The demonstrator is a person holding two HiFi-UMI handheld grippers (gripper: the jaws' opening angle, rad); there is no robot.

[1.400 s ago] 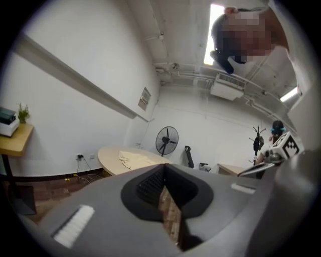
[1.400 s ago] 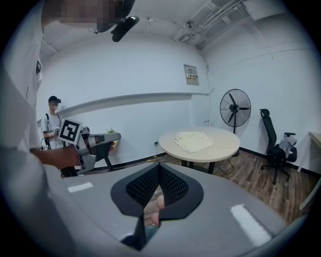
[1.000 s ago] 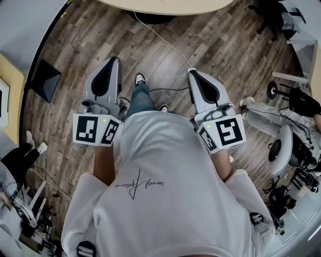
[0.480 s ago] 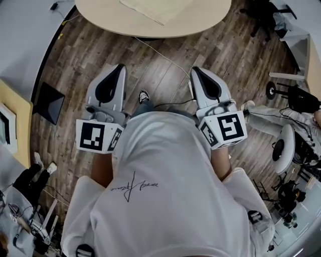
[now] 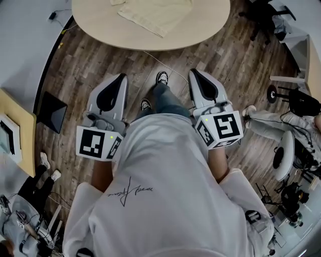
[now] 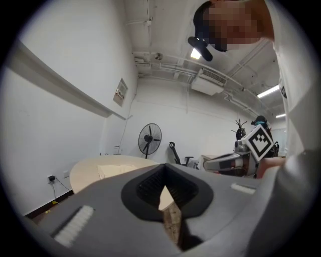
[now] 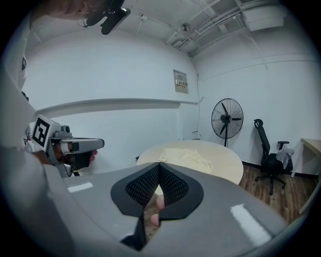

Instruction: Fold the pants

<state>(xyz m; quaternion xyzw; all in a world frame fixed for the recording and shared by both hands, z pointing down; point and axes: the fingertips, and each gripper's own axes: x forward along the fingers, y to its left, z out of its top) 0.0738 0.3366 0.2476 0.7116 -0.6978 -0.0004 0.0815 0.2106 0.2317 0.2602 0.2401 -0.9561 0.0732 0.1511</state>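
Cream pants (image 5: 155, 15) lie loosely spread on a round beige table (image 5: 100, 30) at the top of the head view. The left gripper view has them far off (image 6: 118, 170), and the right gripper view shows them ahead (image 7: 188, 156). Both grippers hang over the wooden floor, short of the table, one on each side of the person's legs. My left gripper (image 5: 122, 77) (image 6: 165, 166) has its tips together and holds nothing. My right gripper (image 5: 193, 72) (image 7: 159, 163) is shut and empty too.
A white cable (image 5: 160, 55) runs across the floor towards the table. A black panel (image 5: 51, 111) lies at the left. Someone sits at the right (image 5: 266, 120) among stands and gear. A standing fan (image 7: 226, 118) and an office chair (image 7: 268, 155) are beyond the table.
The table and pants have slid further into the head view from the top as the person steps towards them. Both grippers travel forward with the body; their jaws look unchanged.
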